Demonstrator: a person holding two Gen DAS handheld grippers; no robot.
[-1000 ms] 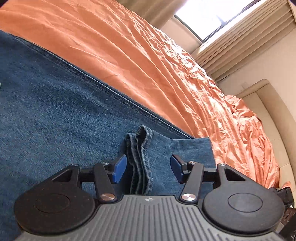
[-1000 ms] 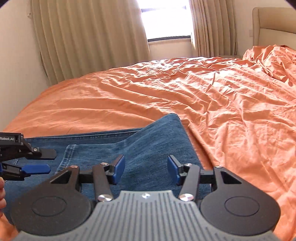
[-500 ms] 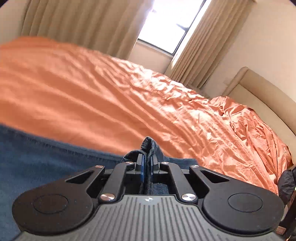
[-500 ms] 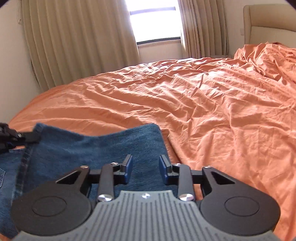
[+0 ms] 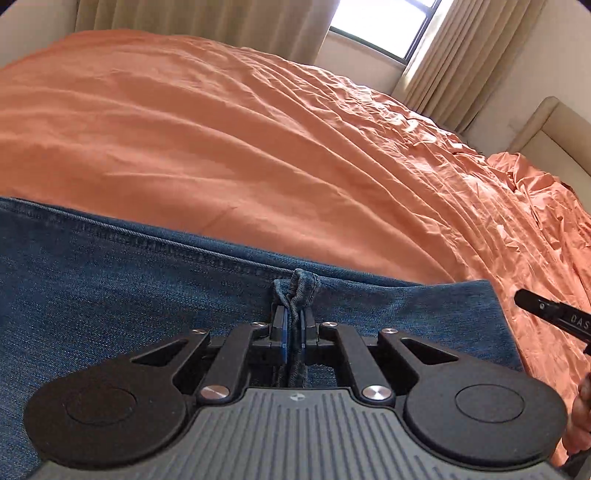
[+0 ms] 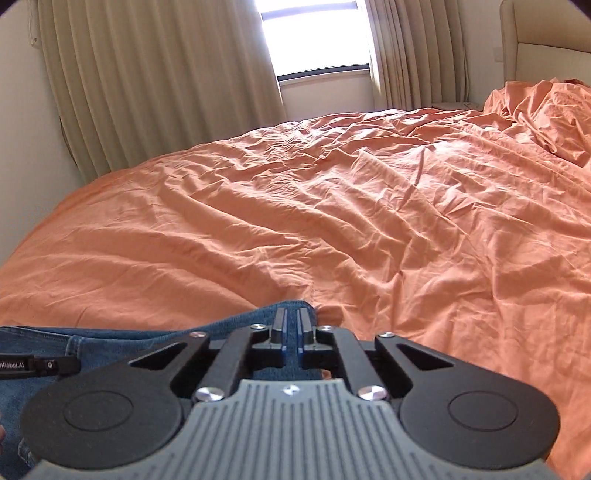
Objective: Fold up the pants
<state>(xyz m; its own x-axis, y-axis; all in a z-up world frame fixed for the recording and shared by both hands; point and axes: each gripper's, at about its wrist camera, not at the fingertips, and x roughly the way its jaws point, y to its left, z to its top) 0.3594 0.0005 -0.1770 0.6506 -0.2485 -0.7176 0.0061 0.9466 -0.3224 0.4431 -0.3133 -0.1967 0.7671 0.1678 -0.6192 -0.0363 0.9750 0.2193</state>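
Observation:
Blue denim pants [image 5: 129, 291] lie flat on the orange bedsheet [image 5: 221, 147]. My left gripper [image 5: 294, 321] is shut on a bunched hem edge of the pants [image 5: 301, 286] that sticks up between its fingers. My right gripper [image 6: 291, 325] is shut on the right edge of the pants [image 6: 236, 328], with denim showing between and under its fingers. The right gripper's finger [image 5: 554, 314] shows at the right edge of the left wrist view. The left gripper's finger [image 6: 40, 365] shows at the left edge of the right wrist view.
The wrinkled orange sheet [image 6: 332, 221] covers the whole bed ahead. Beige curtains [image 6: 147, 74] and a bright window [image 6: 314, 33] stand behind the bed. A cream headboard [image 6: 546, 48] and bunched orange bedding [image 6: 535, 107] are at the far right.
Both grippers went from open to shut on the pants' edge. The denim edge was lifted and carried, and the views swung from the cloth to look across the bed.

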